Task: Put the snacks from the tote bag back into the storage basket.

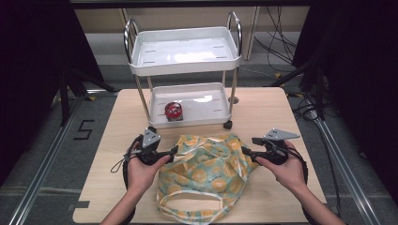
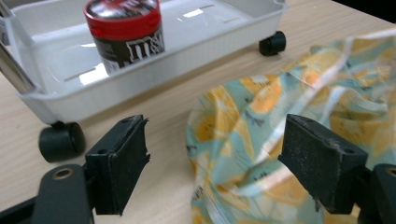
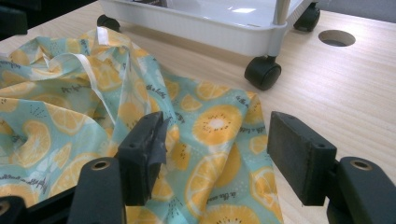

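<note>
Pale wood-grain table (image 1: 272, 108), rounded corners, bare strips at both sides. White two-tier plastic cart (image 1: 185, 58) at the far middle, chrome posts, black casters. Crumpled teal citrus-print fabric bag (image 1: 211, 168) just in front. Red-lidded jar (image 1: 173, 111) on lower tray. Left gripper (image 2: 217, 161) and right gripper (image 3: 215, 154) flank the bag, jaws apart over its edges.

Right tool (image 3: 217, 154) jaws apart over the citrus-print cloth (image 3: 70, 121) — white cart's caster (image 3: 262, 72) beyond.
</note>
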### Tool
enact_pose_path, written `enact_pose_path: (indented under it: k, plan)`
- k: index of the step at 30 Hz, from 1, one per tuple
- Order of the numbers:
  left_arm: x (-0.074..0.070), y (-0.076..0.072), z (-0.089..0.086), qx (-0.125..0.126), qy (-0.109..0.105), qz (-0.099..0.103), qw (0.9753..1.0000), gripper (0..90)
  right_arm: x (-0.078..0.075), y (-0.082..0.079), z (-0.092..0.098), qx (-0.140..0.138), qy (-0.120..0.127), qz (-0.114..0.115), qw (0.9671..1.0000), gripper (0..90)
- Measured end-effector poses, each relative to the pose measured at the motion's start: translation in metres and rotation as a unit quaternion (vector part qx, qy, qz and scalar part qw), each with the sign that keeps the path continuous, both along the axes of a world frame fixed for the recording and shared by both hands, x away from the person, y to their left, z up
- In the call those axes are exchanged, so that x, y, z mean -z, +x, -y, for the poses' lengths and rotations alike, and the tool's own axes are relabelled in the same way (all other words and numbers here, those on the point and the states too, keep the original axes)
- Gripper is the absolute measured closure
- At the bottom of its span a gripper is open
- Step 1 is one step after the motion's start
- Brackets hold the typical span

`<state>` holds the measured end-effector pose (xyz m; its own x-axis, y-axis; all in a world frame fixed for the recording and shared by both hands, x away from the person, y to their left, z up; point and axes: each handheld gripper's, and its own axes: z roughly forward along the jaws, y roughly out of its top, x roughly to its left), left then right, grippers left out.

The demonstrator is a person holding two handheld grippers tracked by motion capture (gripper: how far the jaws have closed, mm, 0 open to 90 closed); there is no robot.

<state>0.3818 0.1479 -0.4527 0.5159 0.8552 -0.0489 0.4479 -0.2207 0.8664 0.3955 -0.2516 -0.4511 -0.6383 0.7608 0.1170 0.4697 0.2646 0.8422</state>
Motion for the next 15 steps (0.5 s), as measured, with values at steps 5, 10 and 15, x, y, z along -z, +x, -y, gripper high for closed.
enact_pose_path:
  k: [5,10,15]
  plan:
    - [0.006,-0.013,-0.002,-0.002,-0.013,0.010,0.9999,22.1,0.000,0.003,0.002,-0.008,-0.013,0.018,0.9997,37.8]
    - [0.012,-0.025,-0.001,0.000,-0.027,0.013,0.9995,22.6,0.001,0.004,0.002,-0.014,-0.014,0.017,0.9996,37.7]
    - [0.014,-0.035,-0.001,-0.001,-0.030,0.007,0.9995,22.6,0.001,0.002,0.001,-0.005,0.000,0.003,1.0000,37.3]
